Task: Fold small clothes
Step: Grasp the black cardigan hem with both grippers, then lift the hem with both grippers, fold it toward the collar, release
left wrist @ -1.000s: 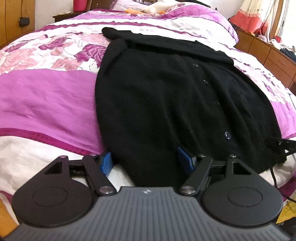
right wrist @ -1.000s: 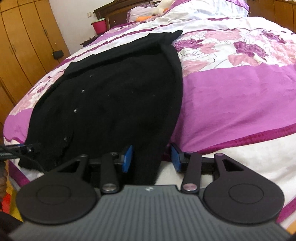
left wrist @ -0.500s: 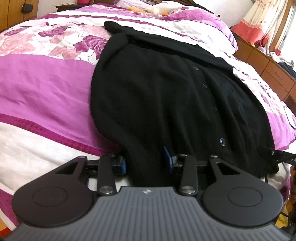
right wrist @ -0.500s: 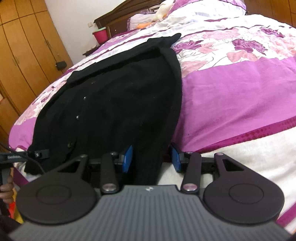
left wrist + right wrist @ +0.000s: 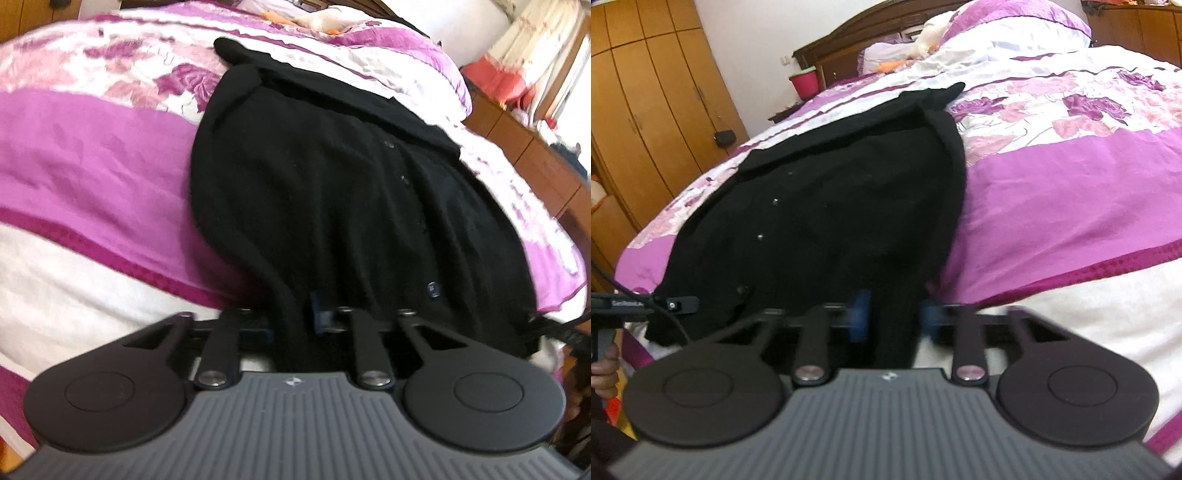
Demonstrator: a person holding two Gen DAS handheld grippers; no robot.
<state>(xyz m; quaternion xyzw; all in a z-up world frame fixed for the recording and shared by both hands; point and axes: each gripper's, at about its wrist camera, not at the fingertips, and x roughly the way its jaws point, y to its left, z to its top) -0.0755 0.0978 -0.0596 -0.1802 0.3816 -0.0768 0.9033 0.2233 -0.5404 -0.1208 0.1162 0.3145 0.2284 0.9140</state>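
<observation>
Each hand-held gripper, left (image 5: 291, 321) and right (image 5: 892, 317), has pinched shut on the black cardigan's (image 5: 332, 192) near hem; its length runs toward the frame's top.

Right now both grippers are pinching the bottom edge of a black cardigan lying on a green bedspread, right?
Not quite: the bedspread is purple, pink and white with flowers, not green, as the right wrist view shows. The left gripper and right gripper do pinch the black cardigan at its near edge.

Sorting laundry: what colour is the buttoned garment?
Black cardigan; clearest in the right wrist view.
</observation>
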